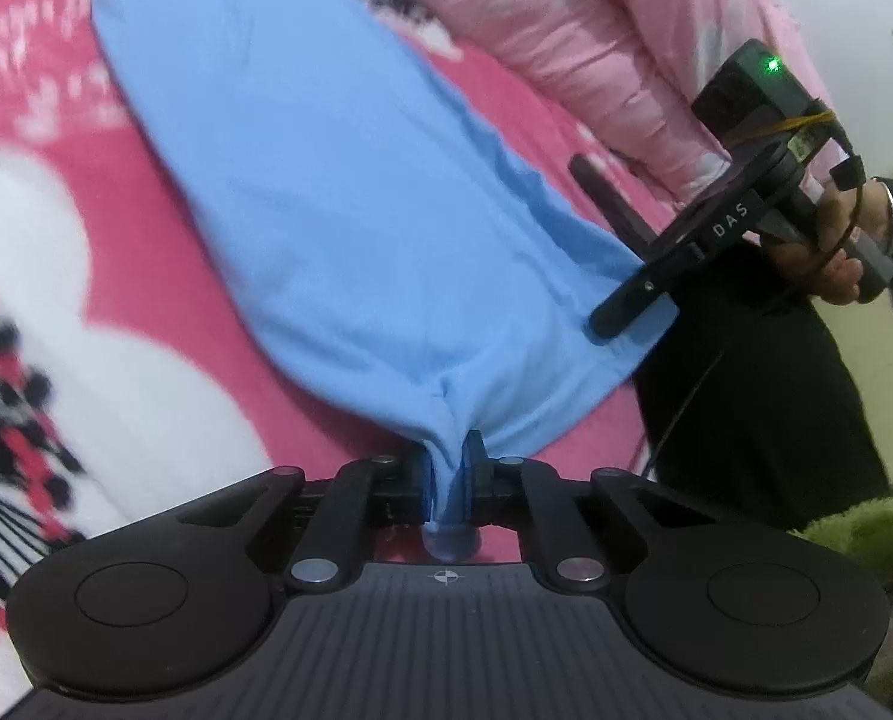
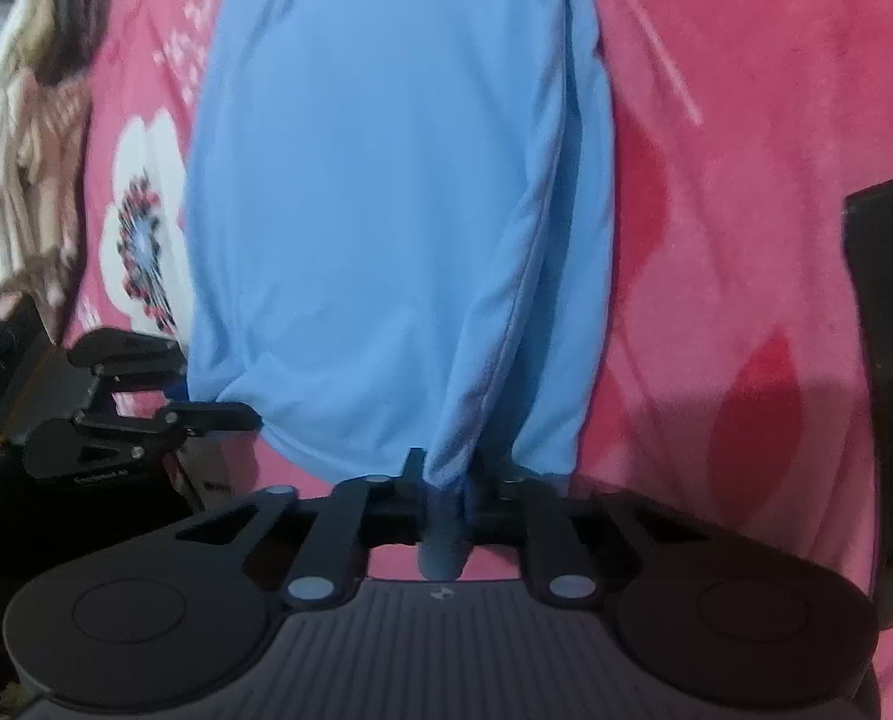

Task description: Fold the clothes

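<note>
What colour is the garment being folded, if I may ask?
Plain light blue garment; right wrist view.

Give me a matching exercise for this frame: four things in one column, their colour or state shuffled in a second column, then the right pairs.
Things:
1. blue garment
2. bedspread
3. left tongs
4. padded jacket

Colour or state:
A. pale pink, quilted, lying at the far edge
B. shut on a bunched edge of cloth
C. light blue, stretched out and pinched at two points
D. deep pink with white flower print, underneath everything

Pairs: 1-C, 2-D, 3-B, 4-A. The right tongs are likewise shut on the blue garment.
</note>
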### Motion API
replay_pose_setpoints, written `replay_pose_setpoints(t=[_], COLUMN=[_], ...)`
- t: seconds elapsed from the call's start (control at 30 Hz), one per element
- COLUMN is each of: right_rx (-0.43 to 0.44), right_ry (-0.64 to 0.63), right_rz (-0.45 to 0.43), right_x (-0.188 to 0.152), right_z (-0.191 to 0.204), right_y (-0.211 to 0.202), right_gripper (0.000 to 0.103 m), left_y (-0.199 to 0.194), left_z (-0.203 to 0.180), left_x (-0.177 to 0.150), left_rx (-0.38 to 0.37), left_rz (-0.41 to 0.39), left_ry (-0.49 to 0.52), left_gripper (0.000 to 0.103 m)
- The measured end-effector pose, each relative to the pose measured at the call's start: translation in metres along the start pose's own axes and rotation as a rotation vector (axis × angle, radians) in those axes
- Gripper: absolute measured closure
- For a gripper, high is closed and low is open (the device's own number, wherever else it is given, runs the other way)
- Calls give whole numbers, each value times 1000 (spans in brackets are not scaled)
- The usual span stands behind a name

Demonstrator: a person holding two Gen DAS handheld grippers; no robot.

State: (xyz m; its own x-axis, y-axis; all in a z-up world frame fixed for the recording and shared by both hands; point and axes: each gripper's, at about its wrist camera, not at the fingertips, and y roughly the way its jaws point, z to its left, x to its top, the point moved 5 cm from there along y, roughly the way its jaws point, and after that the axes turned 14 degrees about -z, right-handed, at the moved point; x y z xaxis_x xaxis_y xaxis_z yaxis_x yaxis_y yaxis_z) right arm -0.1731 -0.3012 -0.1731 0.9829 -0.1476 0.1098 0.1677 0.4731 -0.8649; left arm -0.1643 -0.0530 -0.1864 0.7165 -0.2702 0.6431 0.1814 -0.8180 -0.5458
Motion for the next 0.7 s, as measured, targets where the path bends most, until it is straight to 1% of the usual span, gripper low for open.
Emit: replay_pose_setpoints(t=[0.07,0.17,0.27,0.37,0.43,0.6,0.7], right_rx=[12,52,127,190,231,291,313], right_ry=[-8,0,25,3,-15,-56,-87], right_rz=[-44,-124,-232,-334,-402,-561,-637], right_x=[-1,0,8,23,33,83,120], right_z=[3,14,27,41,50,61,67], right_y=[-11,-25,-44,-60,-72,-87,-90], right_gripper=[96,96,96,96,96,96,96], left_y=[-8,-23,-36,-47,-47,-47,-41], left_z=[-3,-1,3,7,7,20,38], left_x=[8,24,46,71,87,128,154], left_rx=[-2,5,17,23,39,100,131], left_rz=[-45,-117,-204,-298,-355,-466,-500], left_ry=[15,11,-28,-57,-55,-35,-49], left_gripper=[96,96,96,96,96,96,96])
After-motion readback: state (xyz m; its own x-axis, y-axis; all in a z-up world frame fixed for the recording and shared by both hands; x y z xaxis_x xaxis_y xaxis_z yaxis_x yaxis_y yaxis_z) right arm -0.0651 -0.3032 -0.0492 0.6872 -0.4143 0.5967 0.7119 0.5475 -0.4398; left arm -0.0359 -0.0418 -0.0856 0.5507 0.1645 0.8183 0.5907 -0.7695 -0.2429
